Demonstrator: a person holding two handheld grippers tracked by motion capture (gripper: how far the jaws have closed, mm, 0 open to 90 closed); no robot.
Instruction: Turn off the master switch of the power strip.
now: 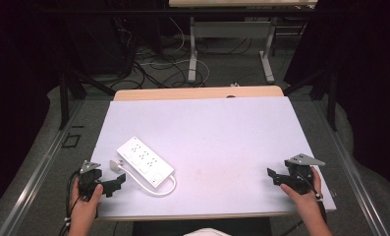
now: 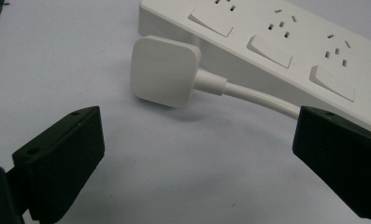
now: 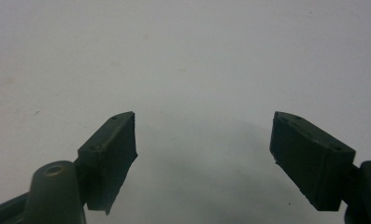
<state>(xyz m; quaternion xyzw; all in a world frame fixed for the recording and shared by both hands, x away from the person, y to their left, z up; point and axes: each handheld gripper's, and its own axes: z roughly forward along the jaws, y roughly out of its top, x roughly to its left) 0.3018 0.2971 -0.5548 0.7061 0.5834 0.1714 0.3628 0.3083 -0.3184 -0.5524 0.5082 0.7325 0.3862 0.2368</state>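
Your left gripper (image 1: 115, 181) sits at the near left edge of the tabletop (image 1: 222, 132), jaws spread wide and empty. Just beyond them lies the white plug (image 2: 163, 71), its cord (image 2: 260, 97) curving to the white power strip (image 1: 144, 162) right behind it. Your right gripper (image 1: 276, 178), well apart at the near right, is also released, over bare tabletop.
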